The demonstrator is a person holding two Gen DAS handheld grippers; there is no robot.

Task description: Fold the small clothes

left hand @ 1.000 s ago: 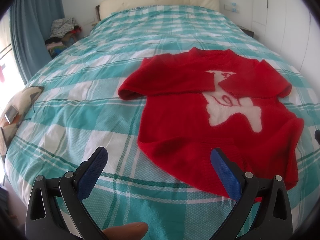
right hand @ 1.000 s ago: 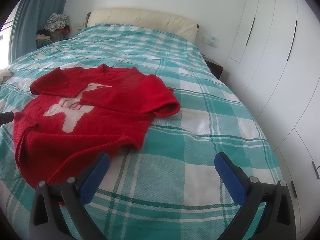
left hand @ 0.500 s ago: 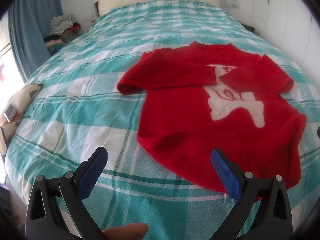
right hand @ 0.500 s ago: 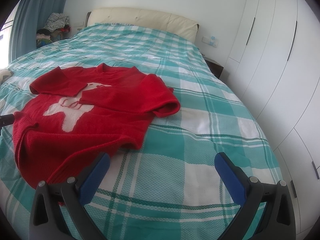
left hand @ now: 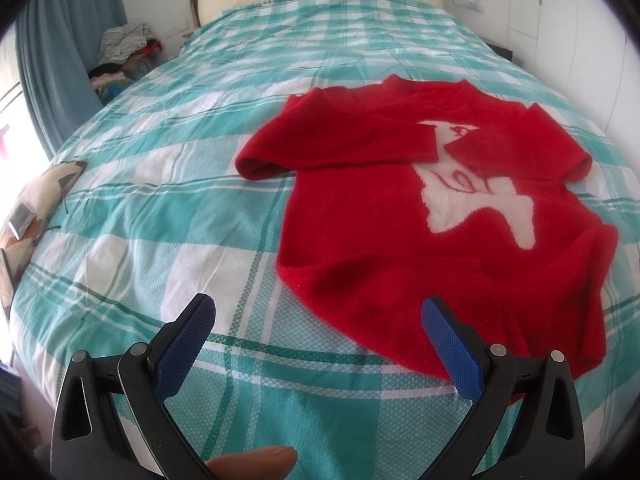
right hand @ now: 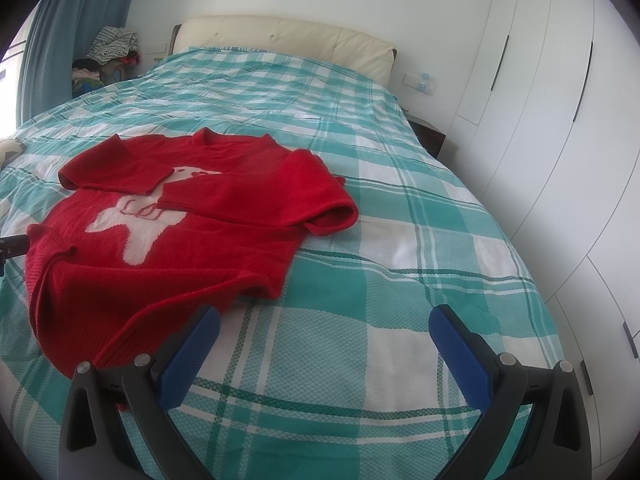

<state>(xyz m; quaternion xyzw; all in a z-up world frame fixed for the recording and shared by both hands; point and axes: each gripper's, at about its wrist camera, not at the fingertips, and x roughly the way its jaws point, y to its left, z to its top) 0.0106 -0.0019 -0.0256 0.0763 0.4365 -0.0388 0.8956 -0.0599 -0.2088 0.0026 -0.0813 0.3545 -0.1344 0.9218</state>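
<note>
We note the red sweater flat on the checked bed, both sleeves folded in. Left gripper and right gripper both released, holding nothing, above the hem.

**Sweater on the bed, both tools at the near edge**

The sweater lies flat on the bed, both sleeves folded in over its chest. The left tool hangs before its near-left hem corner, the right tool before its near-right corner. The headboard stands far; a clothes pile far left; wardrobes right.
</note>
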